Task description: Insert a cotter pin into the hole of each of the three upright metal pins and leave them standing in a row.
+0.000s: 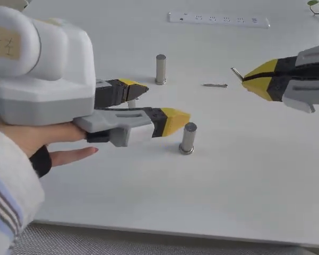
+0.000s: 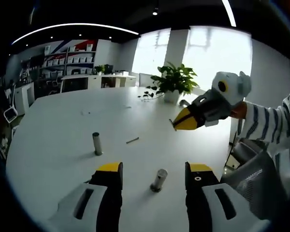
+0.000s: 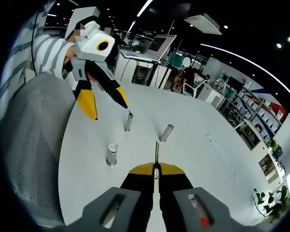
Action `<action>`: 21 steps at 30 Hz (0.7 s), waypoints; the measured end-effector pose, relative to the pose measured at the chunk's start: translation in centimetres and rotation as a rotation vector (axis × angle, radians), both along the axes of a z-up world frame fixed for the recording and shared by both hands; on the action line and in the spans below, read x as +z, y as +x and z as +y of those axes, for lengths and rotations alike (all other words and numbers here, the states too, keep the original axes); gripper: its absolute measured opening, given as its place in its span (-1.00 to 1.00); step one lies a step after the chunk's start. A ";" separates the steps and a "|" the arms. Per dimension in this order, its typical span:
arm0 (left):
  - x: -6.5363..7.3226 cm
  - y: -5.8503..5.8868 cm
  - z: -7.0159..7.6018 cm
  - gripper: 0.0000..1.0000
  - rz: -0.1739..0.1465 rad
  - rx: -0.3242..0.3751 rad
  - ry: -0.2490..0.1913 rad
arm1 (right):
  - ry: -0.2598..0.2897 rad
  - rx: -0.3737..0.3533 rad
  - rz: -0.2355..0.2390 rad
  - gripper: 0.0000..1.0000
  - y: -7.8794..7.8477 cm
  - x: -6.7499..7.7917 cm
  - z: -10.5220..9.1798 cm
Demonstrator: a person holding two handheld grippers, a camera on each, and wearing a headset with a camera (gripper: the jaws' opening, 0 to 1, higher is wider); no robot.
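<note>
Right gripper (image 1: 244,81) clamps a cotter pin (image 1: 236,73); left gripper (image 1: 167,102) gapes beside the near metal pin (image 1: 187,138). Brace that pin first, then feed the cotter square to its hole.

Bright, even light. The white surface (image 1: 149,186) is close to washed out in the head view, with faint soft shadows at the foot of the metal pin (image 1: 188,139) just ahead of the left claw (image 1: 167,103). In the left gripper view, windows (image 2: 217,53) beyond the claw glare white and a ceiling strip light (image 2: 77,25) streaks overhead. Both gripper views bend toward their edges.
</note>
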State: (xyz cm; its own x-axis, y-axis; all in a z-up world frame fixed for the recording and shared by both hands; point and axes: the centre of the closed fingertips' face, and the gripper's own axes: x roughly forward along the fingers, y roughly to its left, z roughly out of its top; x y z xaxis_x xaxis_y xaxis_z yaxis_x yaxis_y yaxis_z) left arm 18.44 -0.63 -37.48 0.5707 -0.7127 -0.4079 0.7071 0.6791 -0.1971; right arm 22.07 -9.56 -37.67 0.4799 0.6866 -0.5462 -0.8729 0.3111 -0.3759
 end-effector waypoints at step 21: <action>0.0 0.5 -3.9 -0.47 0.148 -0.097 -0.159 | -0.047 0.041 -0.089 -1.00 -3.6 -1.2 1.6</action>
State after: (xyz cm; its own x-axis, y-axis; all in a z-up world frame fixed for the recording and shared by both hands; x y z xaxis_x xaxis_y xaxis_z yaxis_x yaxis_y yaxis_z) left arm 18.90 -4.48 -37.46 0.4388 -0.8231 -0.3604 0.7228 0.5616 -0.4027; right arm 18.47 -8.01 -38.89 0.4999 0.6811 -0.5349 -0.8470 0.2556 -0.4661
